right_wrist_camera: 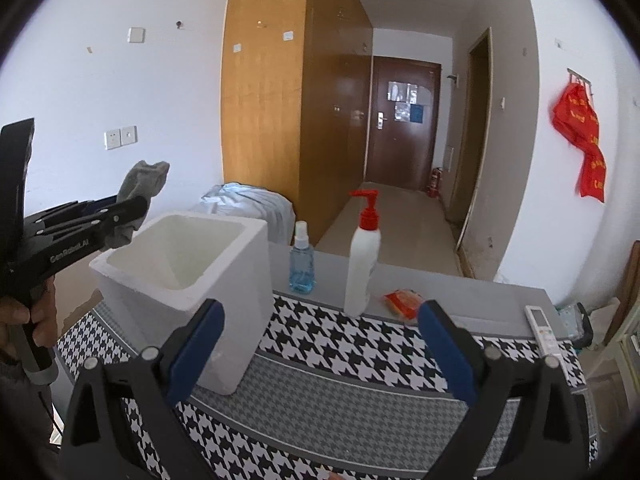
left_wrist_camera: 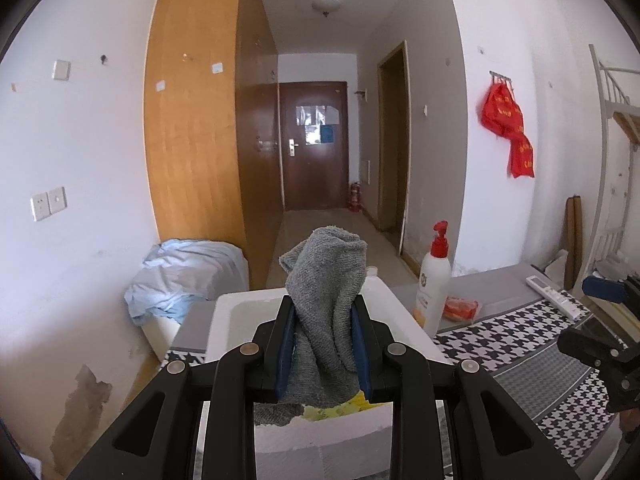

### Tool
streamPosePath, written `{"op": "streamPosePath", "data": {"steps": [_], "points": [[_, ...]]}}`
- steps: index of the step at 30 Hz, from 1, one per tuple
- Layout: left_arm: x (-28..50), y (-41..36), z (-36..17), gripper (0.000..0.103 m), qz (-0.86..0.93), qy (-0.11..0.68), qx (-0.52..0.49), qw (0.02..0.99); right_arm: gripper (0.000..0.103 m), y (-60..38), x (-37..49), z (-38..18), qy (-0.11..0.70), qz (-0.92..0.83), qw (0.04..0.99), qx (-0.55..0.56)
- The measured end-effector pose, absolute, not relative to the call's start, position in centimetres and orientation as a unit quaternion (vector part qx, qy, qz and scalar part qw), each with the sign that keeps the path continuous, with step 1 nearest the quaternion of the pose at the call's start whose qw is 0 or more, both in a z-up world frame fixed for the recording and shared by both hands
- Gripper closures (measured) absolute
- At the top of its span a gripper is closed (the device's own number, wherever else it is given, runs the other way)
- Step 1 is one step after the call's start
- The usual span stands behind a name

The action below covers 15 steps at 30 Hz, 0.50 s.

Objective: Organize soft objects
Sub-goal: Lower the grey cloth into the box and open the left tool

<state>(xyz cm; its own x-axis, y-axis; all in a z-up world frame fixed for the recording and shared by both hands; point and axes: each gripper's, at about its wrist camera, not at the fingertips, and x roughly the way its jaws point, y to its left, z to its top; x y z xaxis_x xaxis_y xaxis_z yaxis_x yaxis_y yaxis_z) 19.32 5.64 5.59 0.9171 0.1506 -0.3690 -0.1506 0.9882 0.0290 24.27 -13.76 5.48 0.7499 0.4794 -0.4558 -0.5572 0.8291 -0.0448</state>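
Left tongs pinch the grey cloth above the white foam box; right tongs gape empty over the table. Risk: released off-centre, the trailing cloth may drape the rim.

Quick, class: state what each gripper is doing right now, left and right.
Left gripper: shut on the grey cloth, above the white foam box.
Right gripper: open, holding nothing.
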Motion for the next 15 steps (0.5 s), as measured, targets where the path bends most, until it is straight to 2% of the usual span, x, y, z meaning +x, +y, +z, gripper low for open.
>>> {"op": "streamPosePath", "data": {"steps": [12,15], "points": [[21.6,5.6,4.7,0.075,0.072,0.210,-0.004,0.975,0.004,-14.9,23.8,5.0,0.220,0.262,0.936,-0.086],[22.1,5.6,4.5,0.067,0.075,0.219,-0.003,0.973,0.004,-15.2,23.8,4.9,0.220,0.259,0.937,-0.084]]}}
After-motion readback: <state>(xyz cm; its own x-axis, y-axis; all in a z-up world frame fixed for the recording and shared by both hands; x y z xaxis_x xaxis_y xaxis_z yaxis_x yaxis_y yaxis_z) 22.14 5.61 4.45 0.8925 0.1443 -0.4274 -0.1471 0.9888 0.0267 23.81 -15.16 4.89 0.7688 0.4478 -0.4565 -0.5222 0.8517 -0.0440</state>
